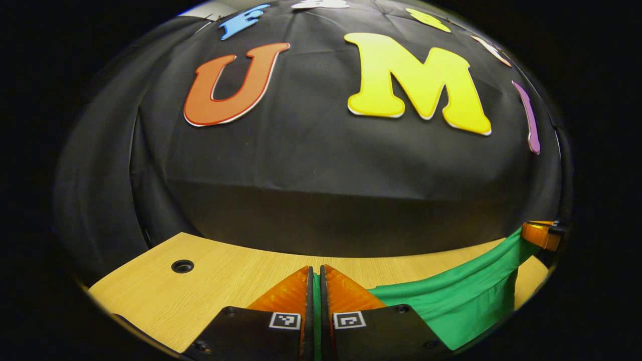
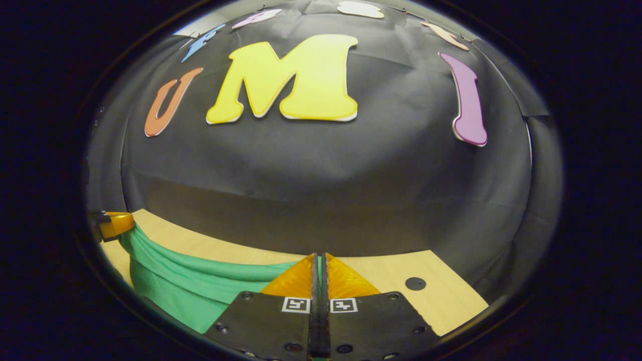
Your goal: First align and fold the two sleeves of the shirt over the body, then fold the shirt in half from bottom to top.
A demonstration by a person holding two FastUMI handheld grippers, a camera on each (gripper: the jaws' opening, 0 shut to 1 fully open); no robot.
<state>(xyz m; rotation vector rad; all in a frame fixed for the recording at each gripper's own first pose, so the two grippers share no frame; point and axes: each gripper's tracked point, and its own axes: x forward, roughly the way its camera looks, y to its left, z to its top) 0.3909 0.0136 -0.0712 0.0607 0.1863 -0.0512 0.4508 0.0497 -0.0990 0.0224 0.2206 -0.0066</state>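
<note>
A green shirt [image 1: 461, 296] hangs stretched above the wooden table [image 1: 200, 281] between my two grippers. In the left gripper view, my left gripper [image 1: 316, 273] is shut on the shirt's edge, a thin strip of green cloth showing between its fingers. The cloth runs right to my right gripper [image 1: 544, 233] at the far edge. In the right gripper view, my right gripper [image 2: 320, 260] is shut on the shirt [image 2: 190, 288], which sags leftward to the left gripper [image 2: 114, 224]. The rest of the shirt hangs below, hidden.
The light wooden table [image 2: 441, 301] ends at the black cloth wall just behind. A round dark hole [image 1: 182, 266] sits near the table's left part, and another hole [image 2: 415, 284] near its right part.
</note>
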